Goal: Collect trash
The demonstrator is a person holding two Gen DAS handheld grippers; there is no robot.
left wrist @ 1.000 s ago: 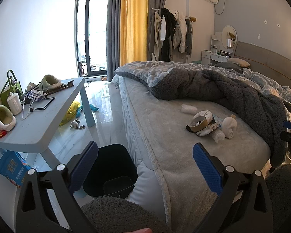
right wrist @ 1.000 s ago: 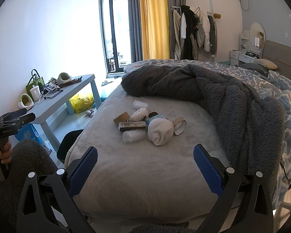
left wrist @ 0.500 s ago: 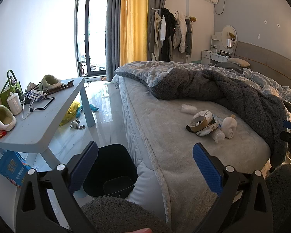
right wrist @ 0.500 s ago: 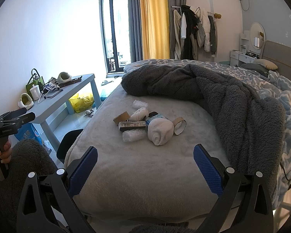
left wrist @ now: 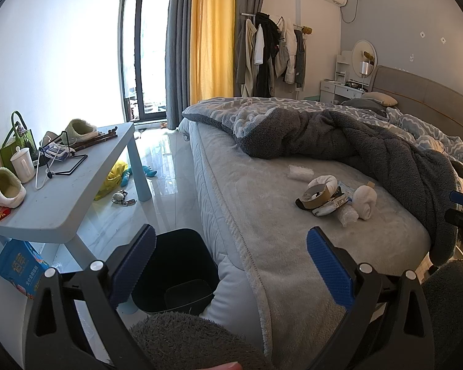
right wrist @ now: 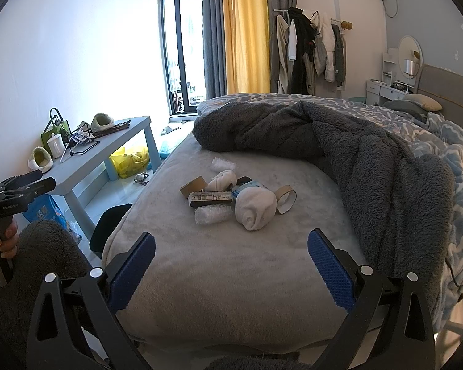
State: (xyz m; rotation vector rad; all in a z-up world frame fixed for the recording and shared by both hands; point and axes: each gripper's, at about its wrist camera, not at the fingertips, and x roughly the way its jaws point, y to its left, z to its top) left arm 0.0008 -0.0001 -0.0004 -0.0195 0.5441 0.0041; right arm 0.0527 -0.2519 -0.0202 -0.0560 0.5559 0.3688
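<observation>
Trash pile [right wrist: 231, 199] on bed [right wrist: 231, 265]

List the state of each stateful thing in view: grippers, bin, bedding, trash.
Left gripper: open, holding nothing.
Right gripper: open, holding nothing.
Black plastic trash bin: upright on the floor beside the bed, no lid.
Dark grey fleece blanket: rumpled, pushed back.
Small pile of trash: lying on the bed, uncollected.
Brown cardboard tape roll: lying tilted on the pile.

No visible change: both grippers [left wrist: 231, 259] [right wrist: 231, 259] and the bed's trash pile [right wrist: 237, 199] exactly as before.
</observation>
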